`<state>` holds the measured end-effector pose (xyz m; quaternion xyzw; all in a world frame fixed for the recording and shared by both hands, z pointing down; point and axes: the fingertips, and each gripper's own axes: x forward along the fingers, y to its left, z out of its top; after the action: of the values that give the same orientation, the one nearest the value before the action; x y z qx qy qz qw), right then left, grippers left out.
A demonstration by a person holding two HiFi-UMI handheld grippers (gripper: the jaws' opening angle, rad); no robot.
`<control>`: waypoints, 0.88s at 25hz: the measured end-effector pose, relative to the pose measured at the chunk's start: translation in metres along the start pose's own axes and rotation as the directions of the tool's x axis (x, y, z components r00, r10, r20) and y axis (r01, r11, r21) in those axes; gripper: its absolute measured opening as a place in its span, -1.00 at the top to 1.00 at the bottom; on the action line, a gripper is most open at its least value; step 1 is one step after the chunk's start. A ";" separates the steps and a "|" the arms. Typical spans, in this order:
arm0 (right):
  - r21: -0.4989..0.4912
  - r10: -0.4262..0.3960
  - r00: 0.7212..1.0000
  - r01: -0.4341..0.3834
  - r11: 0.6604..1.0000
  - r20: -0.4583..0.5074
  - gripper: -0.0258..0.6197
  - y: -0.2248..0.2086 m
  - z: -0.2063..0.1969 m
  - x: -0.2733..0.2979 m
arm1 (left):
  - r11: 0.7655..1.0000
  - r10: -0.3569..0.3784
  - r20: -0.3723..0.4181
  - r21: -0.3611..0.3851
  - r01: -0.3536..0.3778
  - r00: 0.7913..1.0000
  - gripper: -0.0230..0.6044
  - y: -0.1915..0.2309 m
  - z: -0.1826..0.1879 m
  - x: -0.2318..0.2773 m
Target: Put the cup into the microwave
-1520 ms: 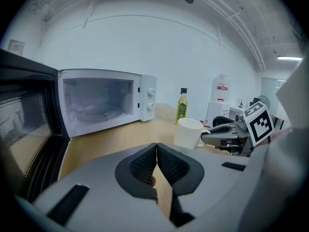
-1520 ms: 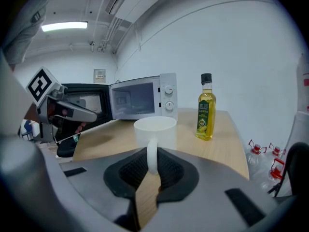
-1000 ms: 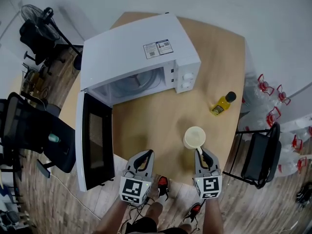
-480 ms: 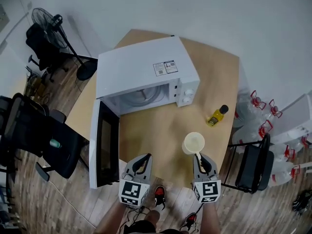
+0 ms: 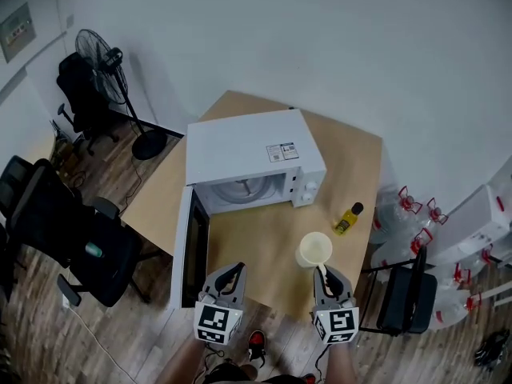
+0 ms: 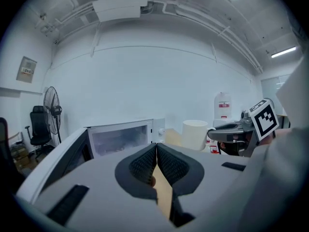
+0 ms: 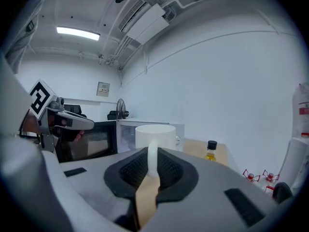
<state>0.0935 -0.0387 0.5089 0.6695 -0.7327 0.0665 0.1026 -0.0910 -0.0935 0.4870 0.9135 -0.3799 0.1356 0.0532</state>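
**A:** So, where is the cup (image 5: 314,249) sitting right now?

**B:** It is hanging from the right gripper (image 5: 322,271), over the near right part of the surface (image 5: 264,242). The jaws are pinching its handle (image 7: 152,153) in a narrow grip. The left gripper (image 5: 234,270) is carrying nothing, and its jaws are pressing together.

**A:** How are you expecting it to handle?

**B:** I am judging it as stiff and smooth-walled, probably not heavy, and breakable if it is ceramic. I am not managing to tell whether anything is inside. With only the thin handle gripped, the body is sticking out beyond the jaws, so it is likely wanting to swing or tip. A glossy handle may also be inclined to slip. The handle is the sensible hold, taken close to the wall of the cup.

**A:** And the room for moving?

**B:** The microwave (image 5: 248,154) is standing to the far left of the cup, with its door (image 5: 194,246) hanging wide open on the left. Bare surface is lying between the cup and the opening. A yellow bottle (image 5: 347,219) is standing just to the far right of the cup, out of that line. I am watching the opening's top lip, the knob panel on its right and the near edge of the surface.
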 end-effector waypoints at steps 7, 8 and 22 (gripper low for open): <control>-0.022 0.010 0.999 -0.009 1.000 0.046 0.78 0.022 0.031 -0.011 | 0.999 0.034 0.059 -0.005 -0.033 0.998 0.85 0.012 0.027 -0.030; -0.025 0.016 0.999 -0.014 1.000 0.052 0.78 0.026 0.034 -0.012 | 0.999 0.039 0.066 0.001 -0.039 0.997 0.85 0.013 0.030 -0.034; -0.059 0.126 0.986 -0.120 0.991 0.109 0.78 0.052 0.067 0.019 | 0.990 0.138 0.113 -0.005 -0.139 0.984 0.85 0.034 0.052 -0.047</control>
<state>0.0363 -0.0676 0.4507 0.6226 -0.7789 0.0158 0.0743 -0.1357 -0.0962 0.4232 0.8911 -0.4448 0.0873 0.0208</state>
